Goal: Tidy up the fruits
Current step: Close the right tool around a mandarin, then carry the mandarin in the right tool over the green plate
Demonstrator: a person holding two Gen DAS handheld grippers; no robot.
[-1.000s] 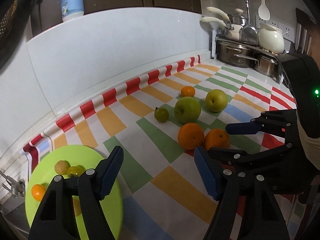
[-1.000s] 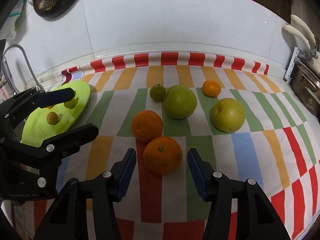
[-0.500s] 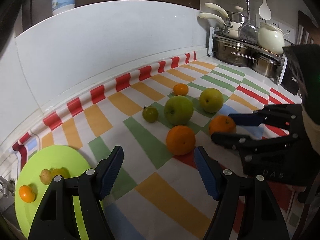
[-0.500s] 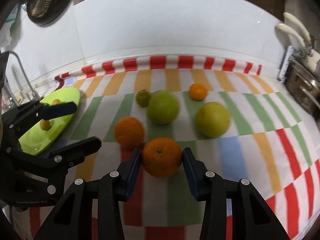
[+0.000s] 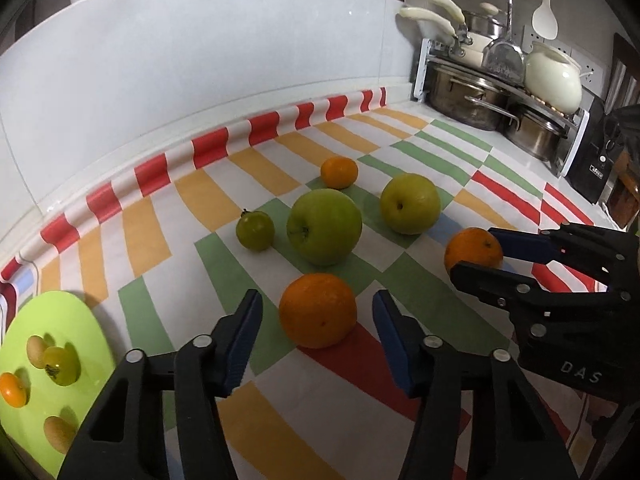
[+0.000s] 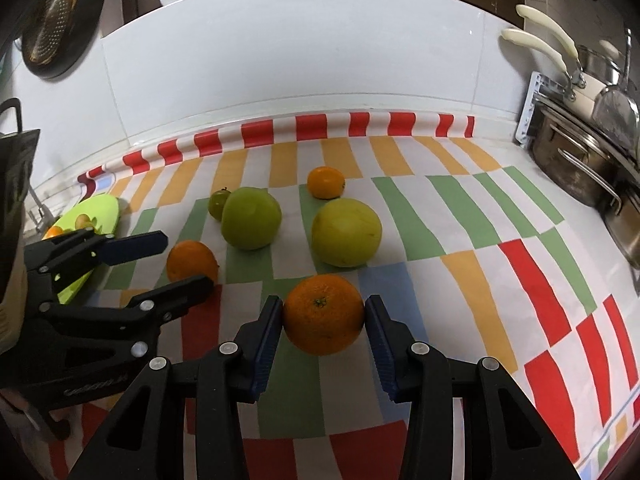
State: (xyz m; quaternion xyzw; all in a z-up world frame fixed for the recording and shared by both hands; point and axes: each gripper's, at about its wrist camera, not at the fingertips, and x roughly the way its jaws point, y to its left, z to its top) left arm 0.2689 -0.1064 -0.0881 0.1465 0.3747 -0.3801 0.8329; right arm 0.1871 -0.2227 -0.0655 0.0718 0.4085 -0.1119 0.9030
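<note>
My right gripper is shut on an orange and holds it just above the striped cloth; it also shows in the left wrist view. My left gripper is open, its jaws on either side of a second orange that lies on the cloth. Behind lie a green apple, a yellow-green apple, a small green fruit and a small mandarin. A lime-green plate at the left holds several small fruits.
A rack with steel pots and a white kettle stands at the back right. A black appliance is at the far right. The white tiled wall runs behind the cloth. A sink tap is beside the plate.
My right gripper closed on the orange and lifted it slightly to the right. My left gripper moved forward until its open jaws came around the other orange.
</note>
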